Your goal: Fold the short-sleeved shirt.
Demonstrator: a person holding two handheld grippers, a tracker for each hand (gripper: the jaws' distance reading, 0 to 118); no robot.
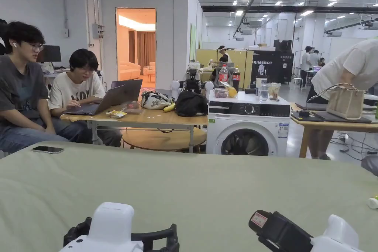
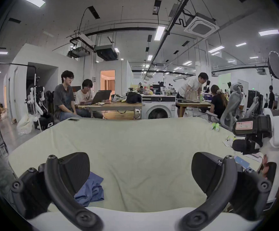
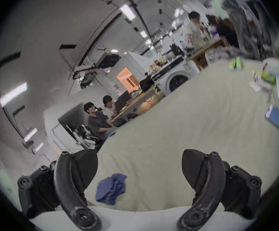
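A: Shirt (image 2: 90, 190) lies crumpled on the desk (image 2: 135, 143), near its front-left edge.

B: Left hand-held gripper (image 2: 140, 173) and right hand-held gripper (image 3: 139, 169) gape, empty. A grab at the bunch may catch several layers.

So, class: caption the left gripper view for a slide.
Open left gripper above a crumpled blue shirt on the green table.

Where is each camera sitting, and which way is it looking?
Head view: on the person's head, looking across the green table into the room; both tools' tops show below.
Left gripper view: rides the left tool, facing the table and blue shirt; the right tool shows at the side.
Right gripper view: rides the right tool, tilted.
Both gripper views share the shirt.
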